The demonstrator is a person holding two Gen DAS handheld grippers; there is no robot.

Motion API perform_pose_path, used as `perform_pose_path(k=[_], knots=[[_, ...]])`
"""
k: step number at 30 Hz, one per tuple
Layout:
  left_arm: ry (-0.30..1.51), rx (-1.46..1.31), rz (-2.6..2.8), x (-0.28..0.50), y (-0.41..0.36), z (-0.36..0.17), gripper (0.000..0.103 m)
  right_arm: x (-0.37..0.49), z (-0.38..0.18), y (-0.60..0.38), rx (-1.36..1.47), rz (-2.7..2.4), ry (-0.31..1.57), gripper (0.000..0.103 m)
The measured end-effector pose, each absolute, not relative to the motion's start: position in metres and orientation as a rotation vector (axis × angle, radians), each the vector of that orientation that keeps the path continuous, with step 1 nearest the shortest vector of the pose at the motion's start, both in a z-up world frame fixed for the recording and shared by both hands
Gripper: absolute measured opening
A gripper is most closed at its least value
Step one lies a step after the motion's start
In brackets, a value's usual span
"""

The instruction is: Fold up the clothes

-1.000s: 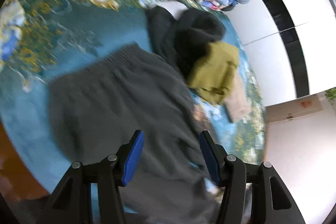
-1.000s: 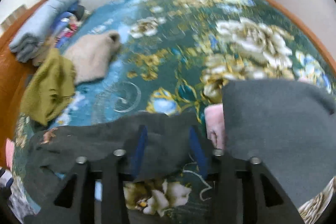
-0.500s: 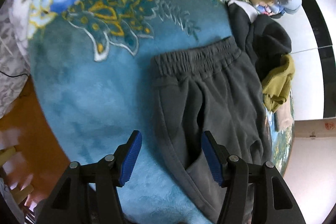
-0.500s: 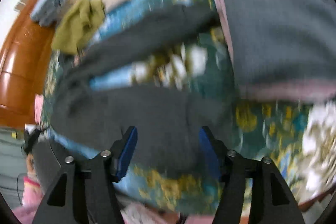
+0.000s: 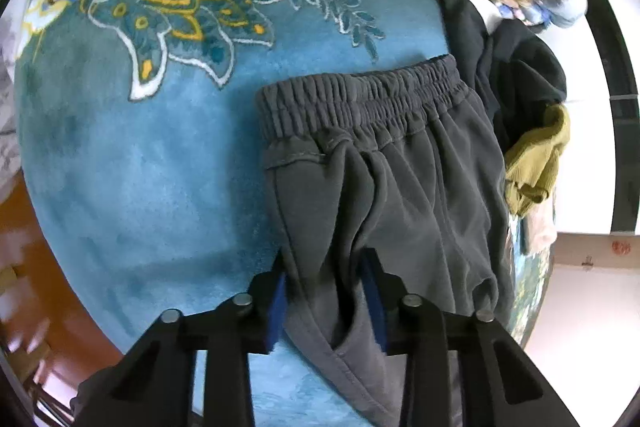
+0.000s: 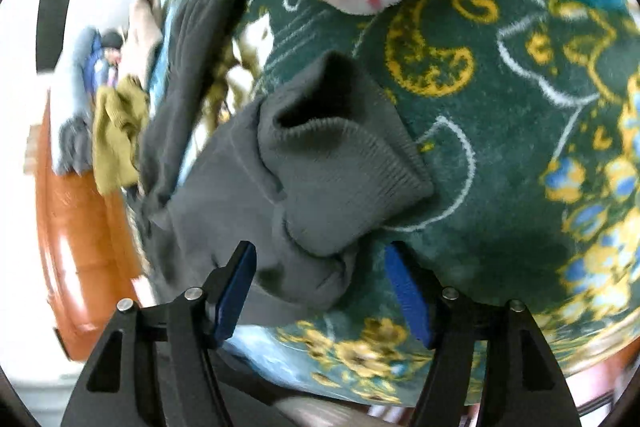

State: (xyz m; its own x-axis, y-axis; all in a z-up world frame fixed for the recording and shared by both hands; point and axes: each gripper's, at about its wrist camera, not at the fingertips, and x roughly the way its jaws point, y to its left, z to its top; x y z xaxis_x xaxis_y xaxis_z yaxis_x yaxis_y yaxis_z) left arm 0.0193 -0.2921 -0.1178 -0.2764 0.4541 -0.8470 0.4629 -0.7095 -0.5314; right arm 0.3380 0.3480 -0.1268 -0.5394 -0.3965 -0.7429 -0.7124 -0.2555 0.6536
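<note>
Grey sweatpants (image 5: 400, 163) pinched in left gripper (image 5: 326, 301), ribbed cuff (image 6: 340, 163) between spread right gripper (image 6: 324, 291)

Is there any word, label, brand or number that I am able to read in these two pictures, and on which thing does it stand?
No text can be read.
Red mark on the wall, left wrist view: too small and blurred to read.
Dark grey sweatpants: no label or brand shows, neither at the waistband nor at the ribbed cuff.
Floral blanket: only patterns, no letters.

Teal floral bedspread (image 5: 160, 147), glossy orange-brown wooden bed frame (image 6: 80, 227), white wall (image 5: 592, 307) beyond.
</note>
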Motion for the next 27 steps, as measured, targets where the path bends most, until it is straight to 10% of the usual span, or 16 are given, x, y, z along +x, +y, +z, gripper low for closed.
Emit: perform_pose_path(k=[5,15,27], knots=[[1.243,1.832,-2.223,0.008,-0.285,-0.1,0.014,0.324,-0.109,0.345,-1.324,1.933,1.743,0.01],[1.42,1.648,-2.423,-0.015,-0.275,0.0,0.01,0.283,0.037,0.377,-1.009,2.338,1.64,0.008],[1.34,1.843,-2.165,-0.111,-0.229,-0.013,0.011,0.193,-0.002,0.434,-1.227,1.992,1.751,0.008]])
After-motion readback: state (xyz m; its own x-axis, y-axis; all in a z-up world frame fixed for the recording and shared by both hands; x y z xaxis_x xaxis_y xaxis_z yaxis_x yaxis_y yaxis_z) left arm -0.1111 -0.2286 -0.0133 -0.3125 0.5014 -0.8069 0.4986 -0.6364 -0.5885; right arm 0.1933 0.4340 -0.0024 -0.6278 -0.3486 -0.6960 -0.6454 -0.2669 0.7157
